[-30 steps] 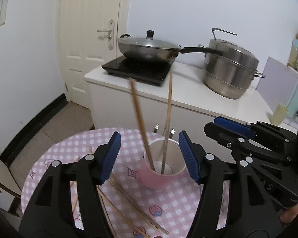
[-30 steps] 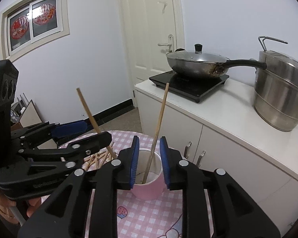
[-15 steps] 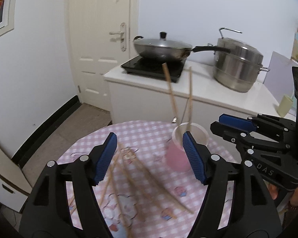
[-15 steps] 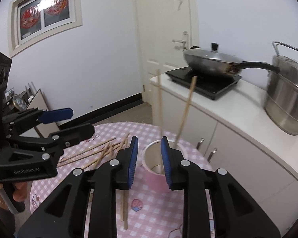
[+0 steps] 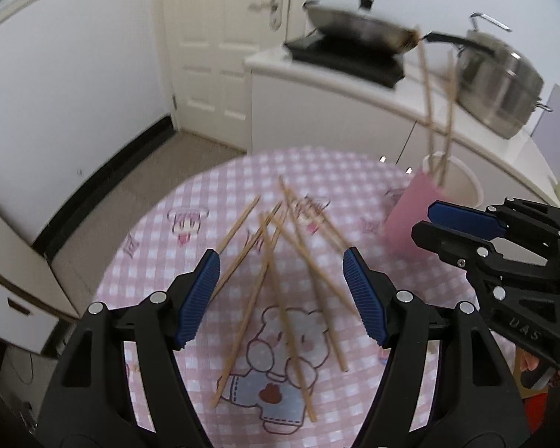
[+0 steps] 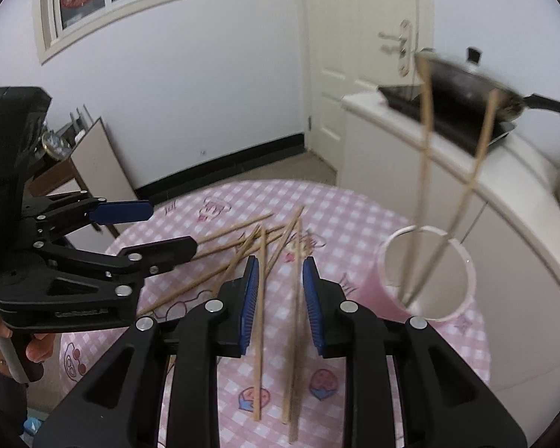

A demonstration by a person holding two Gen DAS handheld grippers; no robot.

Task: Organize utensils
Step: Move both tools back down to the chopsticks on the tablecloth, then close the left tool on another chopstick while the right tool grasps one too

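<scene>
Both wrist views look steeply down, sharing the table (image 5: 160,246).

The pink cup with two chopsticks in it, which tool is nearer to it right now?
Right. The right tool hovers over the loose chopsticks just beside the pink cup. The left tool is farther along the table, beyond the right one.

Loose chopsticks (image 5: 276,280) sprawl across the table's (image 5: 149,261) middle; your pink cup (image 6: 425,280) with two upright chopsticks (image 6: 423,171) blocks the right edge.
</scene>
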